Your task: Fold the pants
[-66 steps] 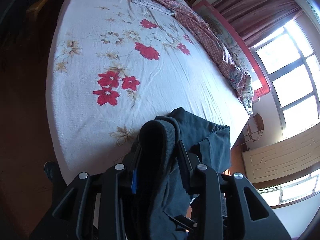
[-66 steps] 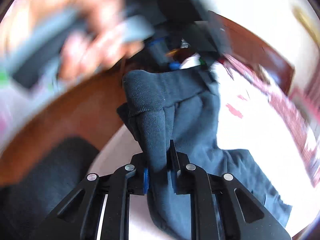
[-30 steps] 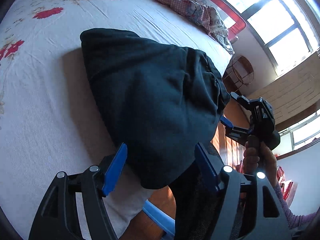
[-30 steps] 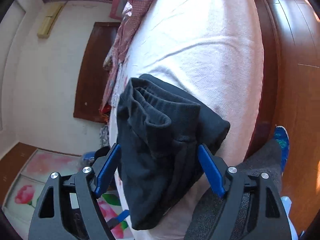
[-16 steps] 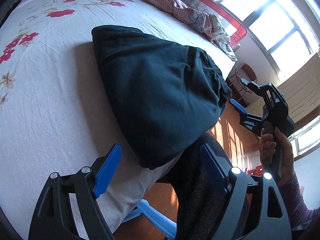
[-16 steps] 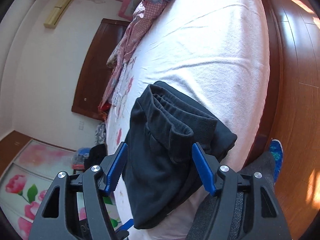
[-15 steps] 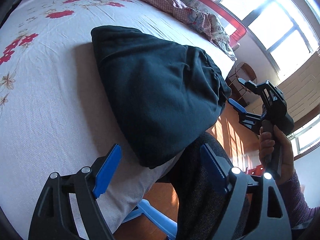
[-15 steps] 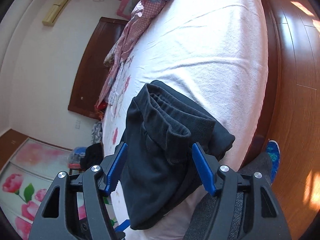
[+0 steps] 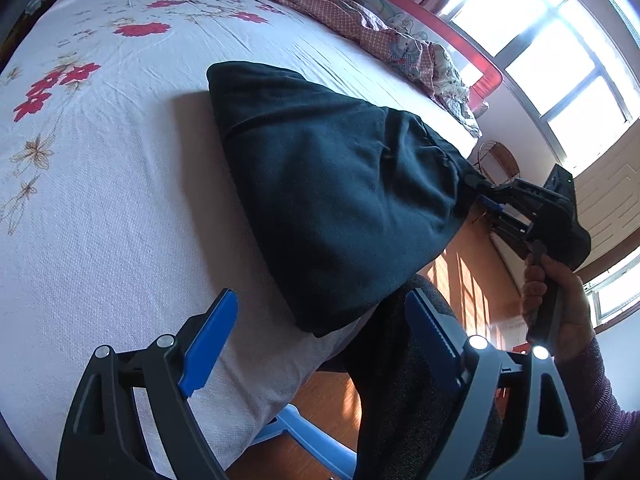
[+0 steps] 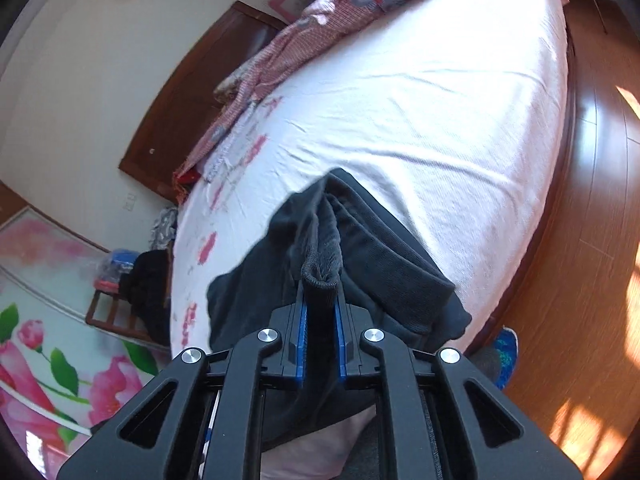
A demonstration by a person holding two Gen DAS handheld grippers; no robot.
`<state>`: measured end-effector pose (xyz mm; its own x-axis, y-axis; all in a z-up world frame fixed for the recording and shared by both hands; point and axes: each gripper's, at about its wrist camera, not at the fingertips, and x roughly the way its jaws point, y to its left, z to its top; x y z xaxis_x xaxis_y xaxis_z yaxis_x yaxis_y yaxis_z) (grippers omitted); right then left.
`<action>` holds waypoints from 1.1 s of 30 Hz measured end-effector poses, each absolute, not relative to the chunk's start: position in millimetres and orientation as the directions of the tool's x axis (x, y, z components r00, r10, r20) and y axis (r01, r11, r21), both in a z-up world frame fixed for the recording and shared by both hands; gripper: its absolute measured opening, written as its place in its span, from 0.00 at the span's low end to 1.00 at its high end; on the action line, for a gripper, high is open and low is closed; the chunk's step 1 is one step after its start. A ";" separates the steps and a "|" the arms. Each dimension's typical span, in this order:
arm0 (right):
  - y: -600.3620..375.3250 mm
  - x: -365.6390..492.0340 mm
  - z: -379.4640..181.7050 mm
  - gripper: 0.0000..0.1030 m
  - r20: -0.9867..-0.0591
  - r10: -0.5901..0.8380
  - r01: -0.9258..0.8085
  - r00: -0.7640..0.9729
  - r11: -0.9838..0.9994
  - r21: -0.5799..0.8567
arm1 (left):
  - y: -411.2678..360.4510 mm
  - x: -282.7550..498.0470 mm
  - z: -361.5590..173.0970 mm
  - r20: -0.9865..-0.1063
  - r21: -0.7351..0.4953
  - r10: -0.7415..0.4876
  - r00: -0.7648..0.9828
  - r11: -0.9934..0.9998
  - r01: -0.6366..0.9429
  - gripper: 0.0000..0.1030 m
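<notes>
**Right claw pinches the waistband, left claw spread and empty**

The dark sweatpants (image 9: 336, 200) lie folded in a bundle on the floral bedsheet (image 9: 100, 200), filling the centre of the left wrist view and reaching down to the mattress edge at lower centre. The left gripper (image 9: 320, 328) sits at the bottom of that frame with its blue-padded fingers (image 9: 208, 336) wide apart and nothing between them; the nearest corner of the bundle lies just above the gap, apart from both pads. At the right of the same view the right gripper (image 9: 486, 200) meets the bundle's right end, where the gathered waistband is, with the person's right hand (image 9: 560, 304) on its handle below.

In the right wrist view the right gripper (image 10: 320, 320) is clamped on a ribbed fold of the waistband (image 10: 322, 272), which stands up between its pads in the lower centre. The rest of the pants spreads to either side of the fingers and onto the sheet behind. A pink checked quilt (image 10: 312, 28) lies bunched along the upper part of that frame.
</notes>
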<state>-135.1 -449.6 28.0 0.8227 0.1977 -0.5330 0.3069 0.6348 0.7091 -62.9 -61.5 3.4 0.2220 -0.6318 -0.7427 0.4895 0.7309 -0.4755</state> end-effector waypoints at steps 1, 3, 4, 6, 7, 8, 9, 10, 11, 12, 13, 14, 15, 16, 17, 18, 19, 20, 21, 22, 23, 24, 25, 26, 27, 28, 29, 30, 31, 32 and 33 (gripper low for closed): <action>-452.1 -138.3 31.9 0.10 -0.533 0.188 0.303 0.825 0.648 0.698 | -62.1 -63.8 5.5 -0.740 -0.467 -0.631 0.233 0.731 0.498 0.83; -466.4 -139.3 13.2 0.10 -0.577 0.152 0.369 0.803 0.632 0.681 | -65.0 -65.9 9.4 -0.734 -0.450 -0.632 0.248 0.727 0.519 0.84; -474.9 -137.4 -6.9 0.10 -0.609 0.152 0.410 0.779 0.612 0.677 | -67.1 -66.7 10.1 -0.734 -0.442 -0.631 0.250 0.723 0.531 0.86; -484.2 -136.7 -54.3 0.10 -0.660 0.174 0.480 0.731 0.556 0.679 | -72.8 -69.0 6.3 -0.748 -0.428 -0.622 0.230 0.718 0.549 0.87; -485.6 -139.2 -71.6 0.10 -0.631 0.208 0.474 0.748 0.499 0.726 | -75.9 -70.9 2.6 -0.762 -0.420 -0.612 0.213 0.717 0.556 0.87; -486.0 -144.0 -77.4 0.10 -0.603 0.200 0.466 0.772 0.466 0.752 | -77.8 -73.1 -0.8 -0.773 -0.415 -0.603 0.199 0.717 0.561 0.87; -485.4 -145.8 -75.9 0.10 -0.595 0.195 0.460 0.780 0.466 0.756 | -78.9 -75.5 -3.5 -0.779 -0.413 -0.600 0.185 0.712 0.567 0.87; -483.6 -144.7 -71.0 0.10 -0.607 0.190 0.458 0.771 0.496 0.737 | -79.8 -77.5 -5.2 -0.782 -0.410 -0.597 0.178 0.709 0.574 0.87; -481.6 -143.2 -65.4 0.12 -0.629 0.183 0.464 0.755 0.529 0.710 | -81.2 -78.5 -6.5 -0.788 -0.400 -0.589 0.177 0.710 0.580 0.87; -481.1 -143.3 -60.5 0.15 -0.648 0.182 0.475 0.740 0.541 0.694 | -83.2 -78.4 -7.1 -0.792 -0.391 -0.584 0.178 0.709 0.587 0.87; -482.7 -146.9 -57.4 0.21 -0.652 0.187 0.487 0.735 0.524 0.698 | -85.4 -77.8 -6.6 -0.791 -0.386 -0.584 0.181 0.706 0.594 0.87; -484.1 -153.2 -55.3 0.22 -0.644 0.189 0.498 0.741 0.489 0.716 | -86.7 -77.0 -5.0 -0.786 -0.382 -0.588 0.190 0.704 0.599 0.87; -484.0 -160.4 -54.6 0.23 -0.629 0.196 0.502 0.752 0.448 0.740 | -87.3 -76.3 -3.4 -0.780 -0.379 -0.593 0.200 0.702 0.603 0.87; -482.3 -165.5 -56.3 0.25 -0.610 0.227 0.489 0.759 0.420 0.764 | -87.5 -75.4 -2.1 -0.774 -0.376 -0.597 0.211 0.702 0.605 0.87; -478.4 -167.8 -58.8 0.26 -0.600 0.262 0.480 0.756 0.403 0.780 | -87.1 -75.1 -1.3 -0.772 -0.373 -0.597 0.218 0.703 0.605 0.87; -473.8 -169.4 -61.8 0.29 -0.606 0.277 0.486 0.745 0.396 0.779 | -86.1 -75.5 -0.9 -0.767 -0.376 -0.602 0.220 0.701 0.606 0.87; -470.1 -171.3 -65.9 0.30 -0.609 0.292 0.489 0.738 0.391 0.780 | -85.4 -76.8 -0.9 -0.760 -0.383 -0.613 0.216 0.692 0.612 0.87; -466.9 -172.5 -69.0 0.30 -0.599 0.307 0.483 0.739 0.378 0.790 | -86.1 -79.5 -2.0 -0.758 -0.385 -0.617 0.211 0.684 0.620 0.87; -464.5 -173.4 -71.7 0.30 -0.592 0.317 0.483 0.741 0.361 0.798 | -87.9 -81.6 -2.9 -0.757 -0.383 -0.622 0.202 0.672 0.634 0.87; -461.8 -172.8 -74.0 0.30 -0.590 0.323 0.486 0.740 0.350 0.801 | -90.6 -84.2 -2.9 -0.753 -0.380 -0.628 0.196 0.657 0.651 0.87; -457.6 -169.8 -73.9 0.30 -0.589 0.329 0.484 0.738 0.349 0.802 | -93.3 -86.8 -2.2 -0.747 -0.369 -0.634 0.200 0.646 0.668 0.87; -454.8 -167.8 -73.7 0.30 -0.595 0.328 0.487 0.734 0.356 0.797 | -96.1 -89.6 -2.1 -0.744 -0.357 -0.636 0.204 0.637 0.684 0.87; -452.4 -164.6 -71.8 0.30 -0.594 0.327 0.484 0.734 0.362 0.797 | -99.0 -91.4 -2.7 -0.742 -0.354 -0.640 0.199 0.626 0.694 0.87; -450.1 -159.8 -70.4 0.30 -0.587 0.334 0.475 0.738 0.362 0.802 | -101.2 -92.7 -3.4 -0.737 -0.364 -0.649 0.189 0.617 0.698 0.87; -448.4 -157.3 -70.7 0.30 -0.593 0.332 0.481 0.734 0.362 0.799 | -102.9 -93.9 -4.5 -0.735 -0.369 -0.652 0.183 0.612 0.700 0.87; -447.7 -154.1 -72.0 0.29 -0.606 0.325 0.495 0.726 0.363 0.789 | -104.7 -94.7 -5.9 -0.743 -0.356 -0.642 0.188 0.617 0.702 0.86; -447.6 -150.3 -74.4 0.30 -0.612 0.327 0.501 0.720 0.364 0.785 | -106.9 -95.5 -7.6 -0.749 -0.344 -0.635 0.191 0.619 0.706 0.86; -447.0 -148.3 -76.5 0.29 -0.617 0.326 0.508 0.716 0.362 0.781 | -108.3 -96.1 -8.4 -0.747 -0.342 -0.636 0.195 0.618 0.708 0.85; -447.3 -147.2 -78.0 0.30 -0.621 0.324 0.515 0.714 0.357 0.779 | -109.7 -96.7 -8.0 -0.743 -0.336 -0.637 0.206 0.621 0.709 0.80; -447.8 -147.2 -80.7 0.30 -0.623 0.325 0.523 0.712 0.348 0.778 | -112.6 -97.3 -7.7 -0.744 -0.330 -0.636 0.205 0.617 0.714 0.79; -448.9 -147.2 -83.7 0.36 -0.627 0.322 0.534 0.709 0.335 0.776 | -115.5 -99.3 -6.8 -0.748 -0.308 -0.626 0.220 0.621 0.721 0.73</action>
<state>-147.2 -448.9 -83.7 0.7092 0.3223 -0.6270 0.5342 0.3347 0.7763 -99.3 -115.5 -6.8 0.2199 -0.6259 -0.7482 0.7210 0.6209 -0.3075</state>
